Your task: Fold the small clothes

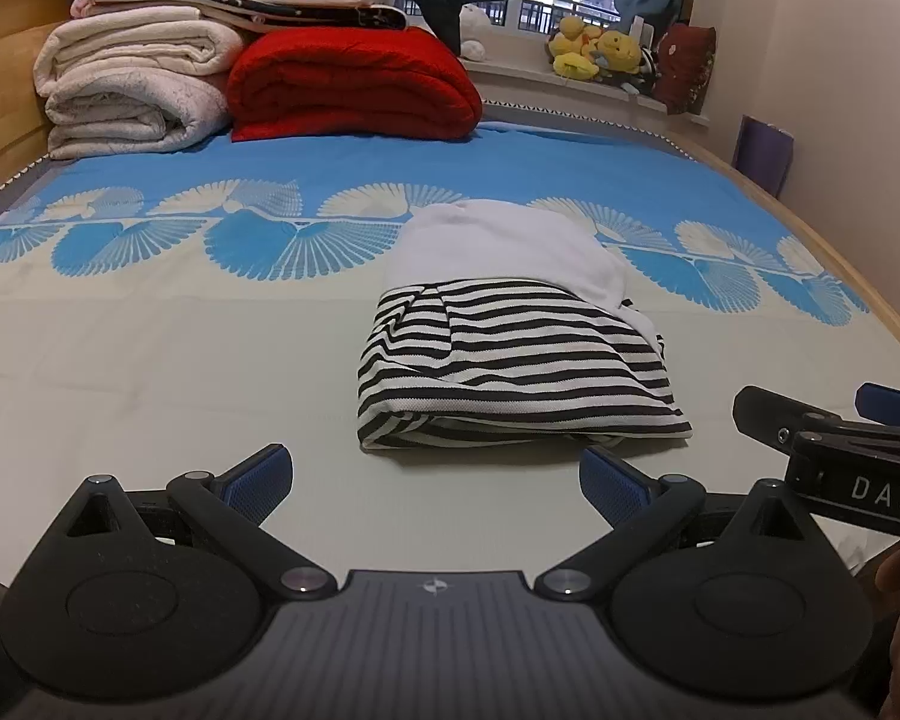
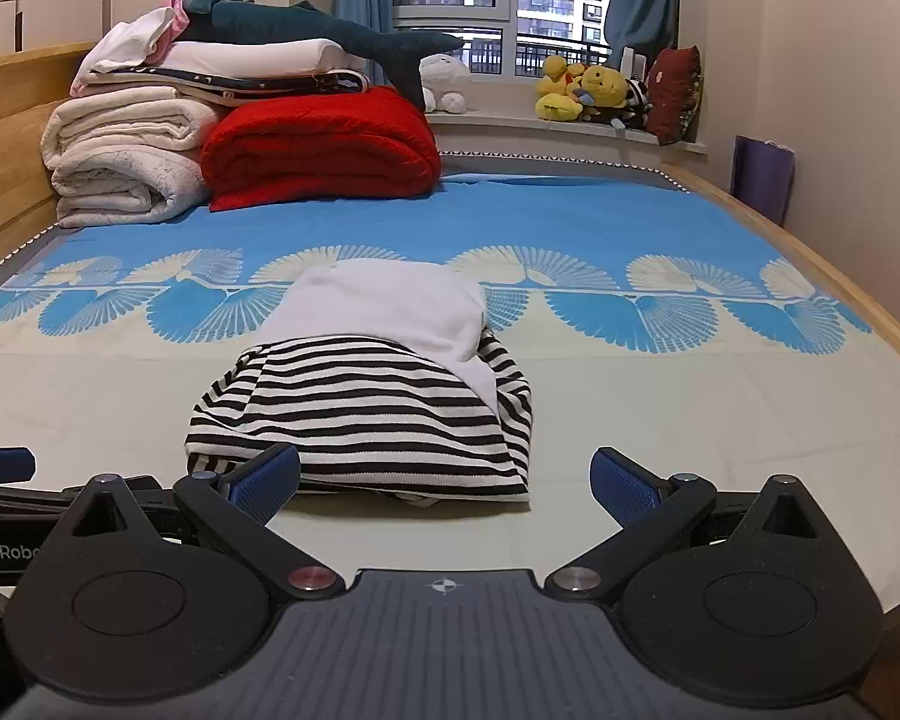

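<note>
A home bedroom. A bed (image 2: 720, 228) with a patterned sheet holds stacked folded blankets (image 2: 132, 162). Plush toys (image 2: 576, 90) line the windowsill.

A red blanket (image 2: 321, 144) beside cream quilts (image 2: 129, 174); yellow plush toys (image 2: 576, 89) on windowsill.

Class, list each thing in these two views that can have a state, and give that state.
Black-and-white striped garment: folded, flat on bed.
White cloth: lying on the striped garment.
Red quilt: folded.
Cream blankets: folded, stacked.
Left gripper: open, empty.
Right gripper: open, empty.
</note>
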The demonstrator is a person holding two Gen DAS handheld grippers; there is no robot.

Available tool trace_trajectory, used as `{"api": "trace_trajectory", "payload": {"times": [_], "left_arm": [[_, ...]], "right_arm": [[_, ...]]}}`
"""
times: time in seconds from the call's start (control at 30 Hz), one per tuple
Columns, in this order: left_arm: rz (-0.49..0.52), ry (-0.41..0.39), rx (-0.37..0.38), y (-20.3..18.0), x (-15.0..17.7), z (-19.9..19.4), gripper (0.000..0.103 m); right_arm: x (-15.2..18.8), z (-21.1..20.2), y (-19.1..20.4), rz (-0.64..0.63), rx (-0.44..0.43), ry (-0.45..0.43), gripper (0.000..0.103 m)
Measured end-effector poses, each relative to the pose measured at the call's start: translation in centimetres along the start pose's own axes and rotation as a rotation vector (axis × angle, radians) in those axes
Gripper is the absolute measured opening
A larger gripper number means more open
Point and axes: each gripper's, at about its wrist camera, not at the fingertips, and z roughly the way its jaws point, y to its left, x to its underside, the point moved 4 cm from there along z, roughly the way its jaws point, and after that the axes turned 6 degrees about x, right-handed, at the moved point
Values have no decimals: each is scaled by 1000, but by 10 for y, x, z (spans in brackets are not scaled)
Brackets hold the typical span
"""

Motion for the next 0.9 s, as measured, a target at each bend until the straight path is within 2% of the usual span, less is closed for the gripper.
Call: {"api": "trace_trajectory", "payload": {"times": [0.9], "left_arm": [[-2,4,2,0,-1,1,102]], "right_arm": [[-1,-1,-1,-2,8,-4,102]]}}
